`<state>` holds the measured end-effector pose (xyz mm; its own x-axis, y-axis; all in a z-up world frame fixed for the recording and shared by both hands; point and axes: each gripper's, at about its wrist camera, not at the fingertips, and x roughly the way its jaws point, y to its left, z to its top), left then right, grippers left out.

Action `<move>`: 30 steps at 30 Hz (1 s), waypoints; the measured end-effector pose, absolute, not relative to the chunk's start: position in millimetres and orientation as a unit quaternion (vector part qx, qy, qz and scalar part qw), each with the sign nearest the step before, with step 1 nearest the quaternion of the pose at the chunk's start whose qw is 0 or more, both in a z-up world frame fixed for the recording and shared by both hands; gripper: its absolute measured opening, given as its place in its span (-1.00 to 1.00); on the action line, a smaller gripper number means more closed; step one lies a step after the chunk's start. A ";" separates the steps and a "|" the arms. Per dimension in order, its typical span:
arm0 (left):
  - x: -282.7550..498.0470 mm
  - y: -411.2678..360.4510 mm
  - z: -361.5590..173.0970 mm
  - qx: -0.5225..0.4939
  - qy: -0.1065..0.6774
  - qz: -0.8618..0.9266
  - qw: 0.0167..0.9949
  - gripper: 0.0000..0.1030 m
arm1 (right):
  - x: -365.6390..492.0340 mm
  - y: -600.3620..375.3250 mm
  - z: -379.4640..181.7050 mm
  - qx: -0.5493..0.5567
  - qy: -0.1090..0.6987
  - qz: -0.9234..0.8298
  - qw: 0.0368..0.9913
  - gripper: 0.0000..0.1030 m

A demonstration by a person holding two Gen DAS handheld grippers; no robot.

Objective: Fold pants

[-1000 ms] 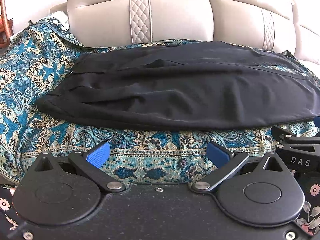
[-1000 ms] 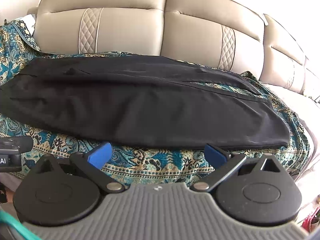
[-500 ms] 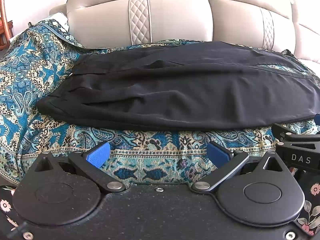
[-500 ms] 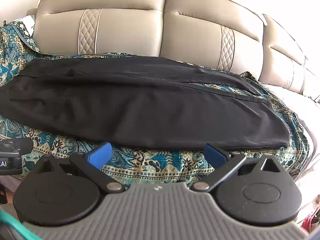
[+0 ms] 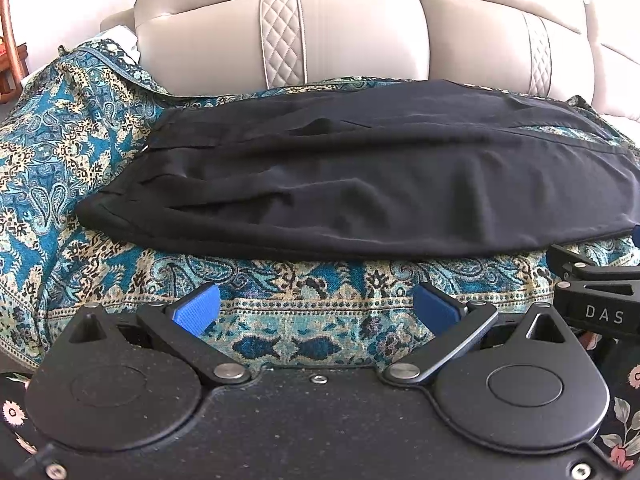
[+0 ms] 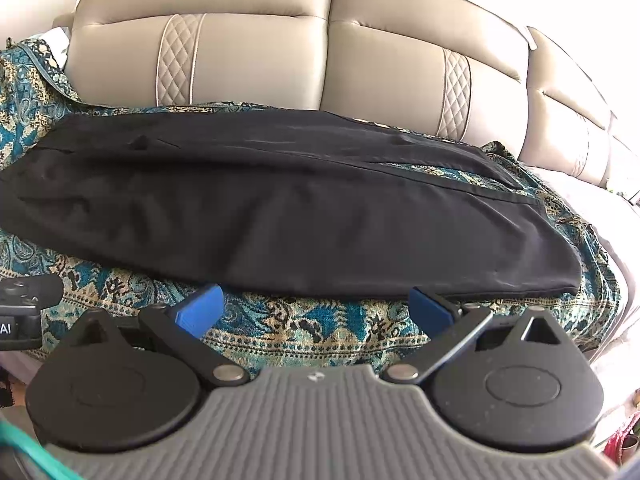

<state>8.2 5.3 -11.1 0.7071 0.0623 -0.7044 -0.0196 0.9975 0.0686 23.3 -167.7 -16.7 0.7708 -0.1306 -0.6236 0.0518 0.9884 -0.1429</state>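
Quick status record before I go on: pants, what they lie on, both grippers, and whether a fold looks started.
pants: black, laid lengthwise, flat, some wrinkles
surface: patterned teal throw over beige sofa
left gripper: jaws open, empty, short of the near edge
right gripper: jaws open, empty, fingertips close to the near edge
fold: legs apart at the right end, neither gripper holds cloth

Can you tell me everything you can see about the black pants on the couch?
The black pants are lying flat and stretched out sideways on a blue patterned cloth that covers the couch seat. The fabric looks thin, smooth and a bit wrinkly. At the left end there are little pleats; at the right end the two legs part slightly, so some patterned cloth shows between them. Only the cloth touches them. Both hand-held grippers, left and right, are open just in front of the near edge, not touching.
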 end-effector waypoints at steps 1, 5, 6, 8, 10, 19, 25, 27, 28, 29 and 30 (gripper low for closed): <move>8.5 5.6 -11.5 0.028 0.382 0.023 0.923 1.00 | 23.5 -167.3 -17.0 -0.058 0.335 -0.048 0.939 1.00; 10.7 7.9 -12.4 0.027 0.382 0.024 0.923 1.00 | 25.4 -168.4 -17.0 -0.057 0.334 -0.047 0.940 1.00; 11.3 8.2 -12.6 0.028 0.382 0.025 0.923 1.00 | 25.8 -168.8 -17.1 -0.058 0.333 -0.048 0.940 1.00; 13.2 8.4 -12.6 0.029 0.382 0.025 0.923 1.00 | 26.3 -168.3 -17.8 -0.058 0.333 -0.048 0.940 1.00; 14.8 8.2 -13.0 0.030 0.381 0.026 0.924 1.00 | 27.8 -168.7 -18.8 -0.057 0.335 -0.050 0.939 1.00; 34.9 15.6 -17.2 0.027 0.386 0.038 0.921 1.00 | 42.2 -172.6 -23.8 -0.057 0.335 -0.050 0.939 1.00; 72.5 44.4 -17.0 0.005 0.391 0.064 0.918 1.00 | 76.1 -181.0 -27.0 -0.039 0.337 -0.043 0.940 1.00; 87.3 56.2 -15.1 0.002 0.387 0.077 0.919 1.00 | 89.5 -189.0 -26.2 -0.017 0.329 -0.044 0.943 1.00; 95.6 62.1 -14.9 0.001 0.385 0.087 0.919 1.00 | 97.3 -192.9 -25.8 -0.007 0.327 -0.041 0.944 1.00; 104.8 70.2 -15.4 -0.001 0.382 0.103 0.918 1.00 | 105.6 -196.4 -25.9 0.000 0.327 -0.038 0.944 1.00; 113.6 78.0 -16.5 -0.003 0.382 0.118 0.917 1.00 | 112.6 -198.8 -26.5 0.006 0.326 -0.039 0.944 1.00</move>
<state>113.6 78.0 -16.5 0.6804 0.2144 -0.7008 -0.2193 0.9720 0.0845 112.6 -198.8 -26.5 0.7841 -0.0694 -0.6168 0.0769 0.9969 -0.0145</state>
